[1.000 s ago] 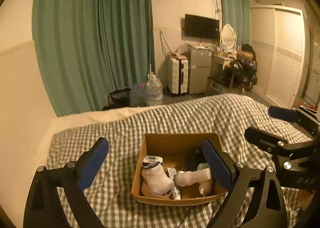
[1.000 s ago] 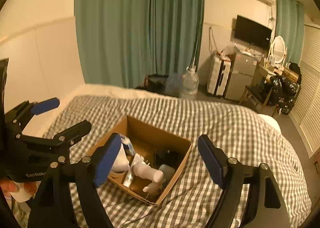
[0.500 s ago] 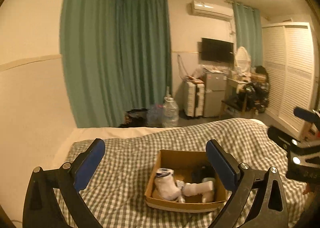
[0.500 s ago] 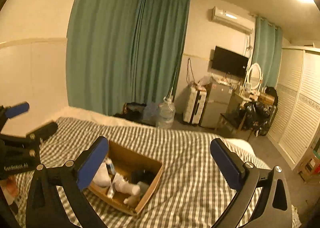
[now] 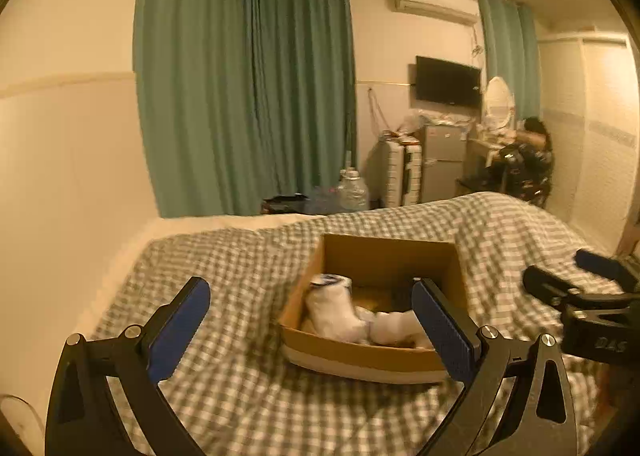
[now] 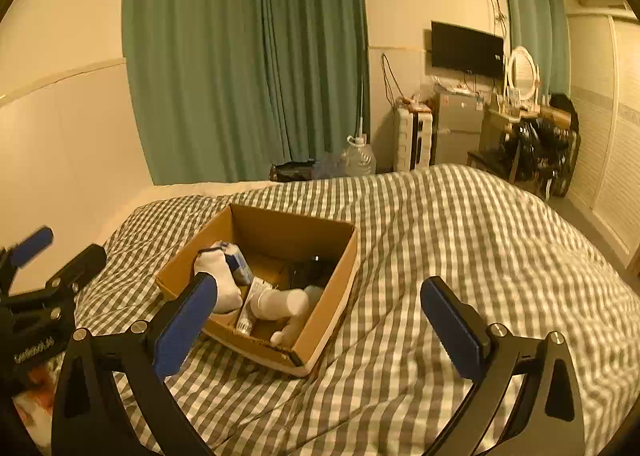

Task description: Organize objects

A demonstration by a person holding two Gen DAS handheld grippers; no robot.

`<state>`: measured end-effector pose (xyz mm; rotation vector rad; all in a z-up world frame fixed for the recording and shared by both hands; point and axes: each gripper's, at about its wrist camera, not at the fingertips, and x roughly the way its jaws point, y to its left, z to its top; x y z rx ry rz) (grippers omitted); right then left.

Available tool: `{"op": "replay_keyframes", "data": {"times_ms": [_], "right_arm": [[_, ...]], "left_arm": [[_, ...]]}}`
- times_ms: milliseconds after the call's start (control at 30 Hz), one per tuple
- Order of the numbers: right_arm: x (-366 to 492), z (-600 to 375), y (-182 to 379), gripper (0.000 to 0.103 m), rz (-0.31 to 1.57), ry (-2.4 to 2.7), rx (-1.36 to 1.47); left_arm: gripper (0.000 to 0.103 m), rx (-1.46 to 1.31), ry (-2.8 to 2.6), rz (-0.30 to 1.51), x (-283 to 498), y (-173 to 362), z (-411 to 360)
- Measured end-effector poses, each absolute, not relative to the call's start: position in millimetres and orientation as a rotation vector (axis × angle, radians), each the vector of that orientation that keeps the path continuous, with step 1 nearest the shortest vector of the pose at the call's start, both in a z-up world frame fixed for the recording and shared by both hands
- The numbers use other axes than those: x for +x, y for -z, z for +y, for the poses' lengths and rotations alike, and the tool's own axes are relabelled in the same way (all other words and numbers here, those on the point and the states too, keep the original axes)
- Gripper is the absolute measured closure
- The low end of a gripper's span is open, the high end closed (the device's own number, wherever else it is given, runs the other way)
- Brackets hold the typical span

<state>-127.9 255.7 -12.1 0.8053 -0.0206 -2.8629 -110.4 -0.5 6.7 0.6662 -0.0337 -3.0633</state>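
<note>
Both grippers have dropped back toward the cardboard box [image 6: 260, 280] on the bed [image 6: 460, 256] after lifting away; left gripper [image 5: 312, 330] and right gripper [image 6: 320, 320] jaws apart, empty; socks [image 6: 218, 280] and probably bottles lie inside, so picking seems next.

both grippers hang in the air, level and pointing forward, side by side but apart. the left gripper [image 5: 310, 330] has its blue-padded jaws spread wide, nothing between them. the right gripper [image 6: 320, 320] is spread just as wide, also holding nothing. from the left one, the right sits at three o'clock; from the right one, the left sits at nine o'clock.
</note>
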Motion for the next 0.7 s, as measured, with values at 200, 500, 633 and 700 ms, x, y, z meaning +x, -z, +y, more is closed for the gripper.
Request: {"op": "replay_keyframes", "data": {"times_ms": [200, 500, 633, 700], "right_arm": [[-113, 253, 17, 0.001, 0.050, 2.907, 0.751], [-111, 250, 18, 0.001, 0.086, 2.915, 0.767], [-109, 248, 18, 0.001, 0.101, 2.914, 0.765], [-109, 246, 17, 0.001, 0.107, 2.914, 0.761]], "left_arm": [[0.000, 0.677, 3.028, 0.017, -113, -3, -6], [0.000, 0.737, 2.973, -0.002, -118, 7, -12], [0.000, 0.771, 2.958, 0.014, -121, 12, -15], [0.000, 0.775, 2.954, 0.015, -122, 14, -16]]}}
